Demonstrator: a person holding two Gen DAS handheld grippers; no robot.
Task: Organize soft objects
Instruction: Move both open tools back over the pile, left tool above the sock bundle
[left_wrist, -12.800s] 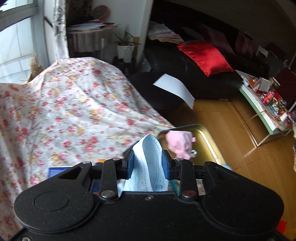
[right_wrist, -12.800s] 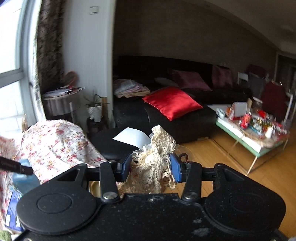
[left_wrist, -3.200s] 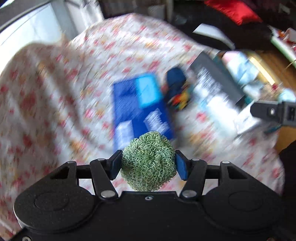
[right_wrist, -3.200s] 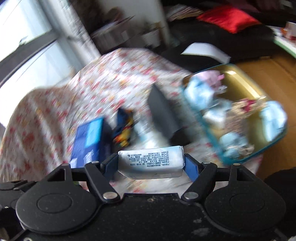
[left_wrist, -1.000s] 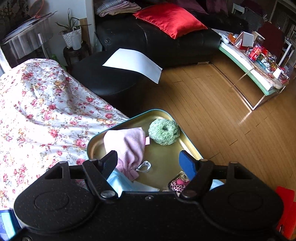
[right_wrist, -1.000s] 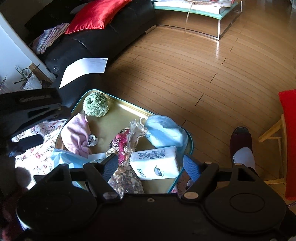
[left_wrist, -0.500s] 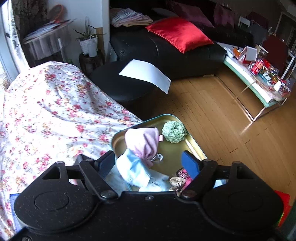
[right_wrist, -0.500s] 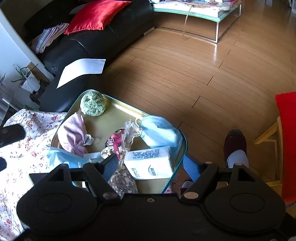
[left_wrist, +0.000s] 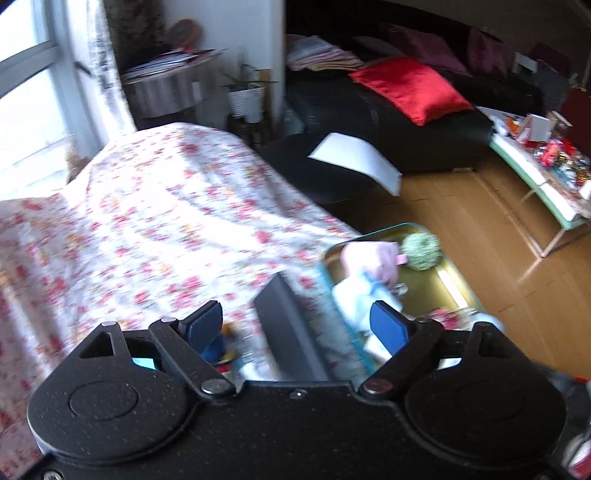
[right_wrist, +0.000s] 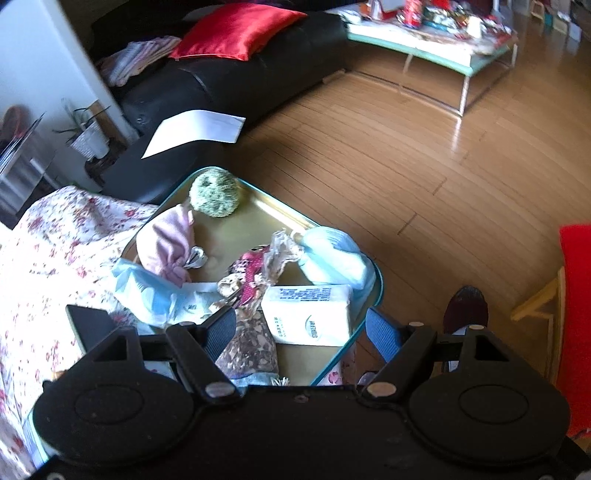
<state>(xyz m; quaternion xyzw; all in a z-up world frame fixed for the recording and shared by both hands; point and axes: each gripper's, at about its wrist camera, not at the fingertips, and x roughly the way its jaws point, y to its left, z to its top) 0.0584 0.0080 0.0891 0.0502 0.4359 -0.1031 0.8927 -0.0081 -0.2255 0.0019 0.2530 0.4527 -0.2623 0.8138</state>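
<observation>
Both tools spread wide and empty above a gold metal tray with a teal rim (right_wrist: 258, 221) full of soft things.

From the tray's left side to its right: floral-covered tabletop (right_wrist: 48, 258) and a black box (right_wrist: 88, 325) beside the rim; pale blue face mask (right_wrist: 147, 291) draped over the left edge; pink cloth pouch (right_wrist: 166, 243) inside; green knitted ball (right_wrist: 214, 194) in the far corner; lace bundle (right_wrist: 251, 277) in the middle; white tissue pack (right_wrist: 310, 314) at the near edge; light blue folded mask (right_wrist: 332, 258) at the right. Left tool (left_wrist: 297, 325) gaping over the black box; right tool (right_wrist: 301, 336) gaping around the tissue pack without touching.
</observation>
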